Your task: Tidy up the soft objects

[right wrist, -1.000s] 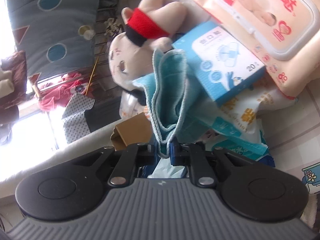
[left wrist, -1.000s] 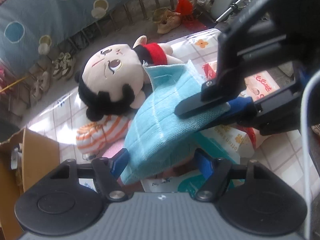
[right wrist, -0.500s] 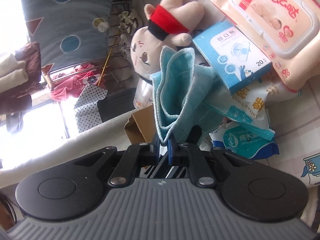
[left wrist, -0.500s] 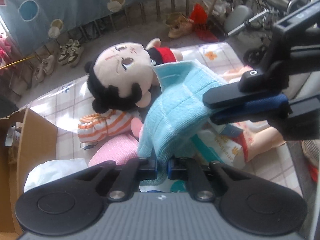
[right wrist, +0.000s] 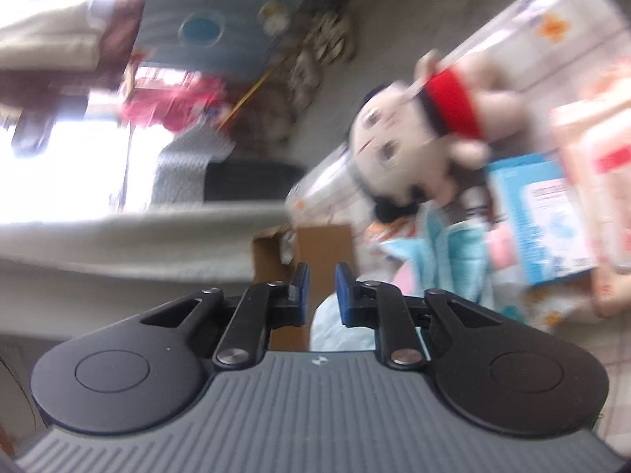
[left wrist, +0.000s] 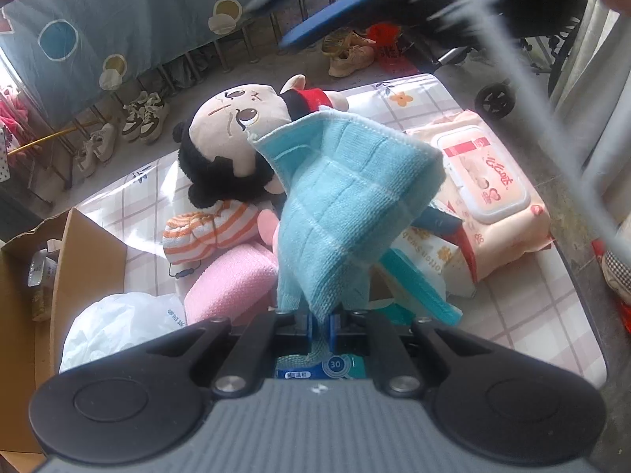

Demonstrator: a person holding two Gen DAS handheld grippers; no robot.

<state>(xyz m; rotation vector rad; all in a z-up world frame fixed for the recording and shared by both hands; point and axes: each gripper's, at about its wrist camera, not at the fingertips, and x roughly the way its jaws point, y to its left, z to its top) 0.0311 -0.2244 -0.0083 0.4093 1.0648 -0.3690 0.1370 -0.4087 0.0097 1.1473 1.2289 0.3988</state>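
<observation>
My left gripper [left wrist: 320, 321] is shut on a corner of a light blue knitted cloth [left wrist: 347, 205], which hangs above the table. Behind the cloth lies a plush doll [left wrist: 236, 134] with black hair and a red band. A striped orange-and-white soft item [left wrist: 209, 228] and a pink towel [left wrist: 232, 283] lie beside it. My right gripper [right wrist: 321, 291] has its jaws opening, with nothing between them; it shows blurred at the top of the left wrist view [left wrist: 355, 8]. The right wrist view is blurred, with the blue cloth [right wrist: 453, 256] below the doll [right wrist: 410, 146].
A cardboard box [left wrist: 79, 260] stands at the left with a white plastic bag [left wrist: 118, 327] near it. Wipes packs [left wrist: 493, 197] and tissue packets [left wrist: 426, 260] crowd the right of the checked table [left wrist: 532, 335]. Shoes and a patterned curtain lie beyond.
The right gripper has let go of the blue cloth and pulled up and away. The left gripper closed on the cloth's corner and now holds it alone.
</observation>
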